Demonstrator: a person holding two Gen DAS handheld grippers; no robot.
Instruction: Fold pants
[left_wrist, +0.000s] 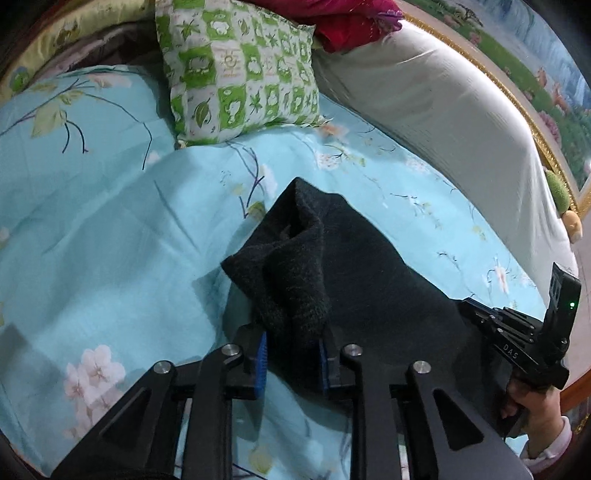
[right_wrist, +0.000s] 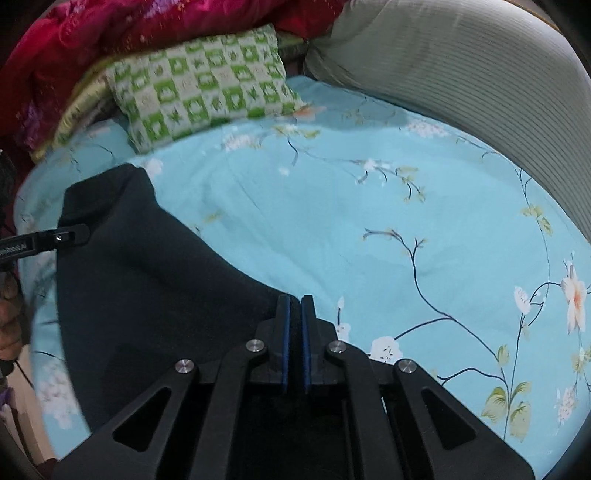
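Note:
Black pants (left_wrist: 354, 273) lie on the light blue flowered bedsheet (left_wrist: 110, 229), partly lifted. My left gripper (left_wrist: 293, 339) is shut on a bunched fold of the pants, which sticks up between its blue pads. My right gripper (right_wrist: 294, 306) is shut on another edge of the pants (right_wrist: 155, 280), the pads nearly together on thin cloth. The right gripper also shows at the right edge of the left wrist view (left_wrist: 524, 332), and the left gripper's finger at the left edge of the right wrist view (right_wrist: 70, 234). The pants stretch between the two grippers.
A green and white checked pillow (left_wrist: 240, 70) lies at the head of the bed, with a red blanket (right_wrist: 92, 40) behind it. A long grey-white bolster (left_wrist: 443, 110) runs along the right side. A painted wall panel with gold trim (left_wrist: 535, 92) is beyond it.

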